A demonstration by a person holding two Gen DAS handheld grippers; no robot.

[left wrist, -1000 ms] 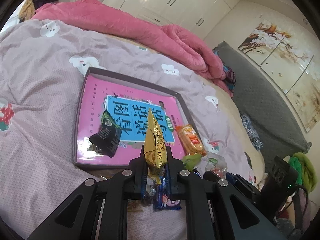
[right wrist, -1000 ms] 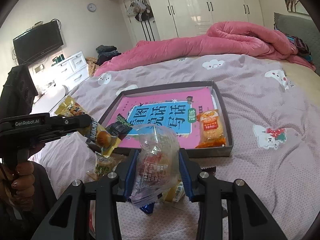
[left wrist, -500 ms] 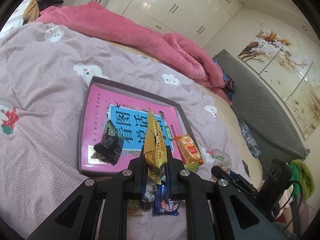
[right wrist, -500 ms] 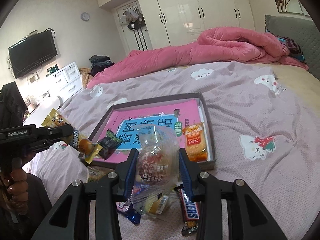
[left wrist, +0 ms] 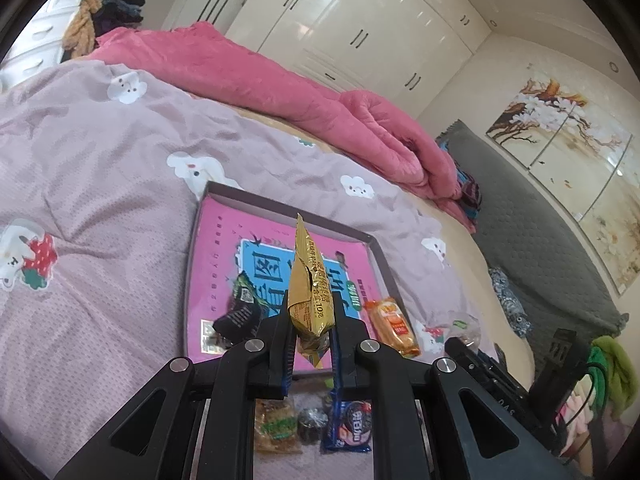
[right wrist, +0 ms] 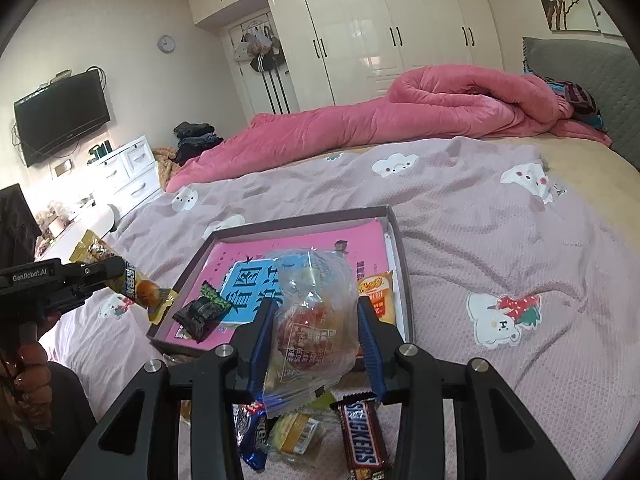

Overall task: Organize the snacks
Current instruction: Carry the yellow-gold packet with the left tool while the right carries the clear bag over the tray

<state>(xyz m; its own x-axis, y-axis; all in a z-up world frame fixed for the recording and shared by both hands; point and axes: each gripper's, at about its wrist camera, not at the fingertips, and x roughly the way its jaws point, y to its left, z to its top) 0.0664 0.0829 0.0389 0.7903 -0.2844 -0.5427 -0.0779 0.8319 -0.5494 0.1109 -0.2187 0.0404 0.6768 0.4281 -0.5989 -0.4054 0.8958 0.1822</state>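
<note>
My left gripper (left wrist: 313, 312) is shut on a gold snack packet (left wrist: 309, 292), held upright over the near edge of the grey tray (left wrist: 376, 246). The same gripper (right wrist: 120, 268) shows at the left of the right wrist view, gold packet (right wrist: 148, 292) in its jaws. My right gripper (right wrist: 316, 320) is shut on a clear plastic bag of snack (right wrist: 314, 320), held above the tray's near rim (right wrist: 402, 264). Inside the tray, on its pink and blue liner, lie a black packet (right wrist: 202, 314) and an orange packet (right wrist: 376, 292).
Loose snacks lie on the bedspread below the grippers: a Snickers bar (right wrist: 362, 436), a blue packet (right wrist: 256, 432), a yellow packet (right wrist: 296, 432). A rolled pink quilt (right wrist: 400, 116) lies across the far side of the bed. A person's hand (right wrist: 32, 364) grips the left handle.
Both grippers have drawn back and up a little from the tray, each still holding its packet. More loose snacks now show beneath them.
</note>
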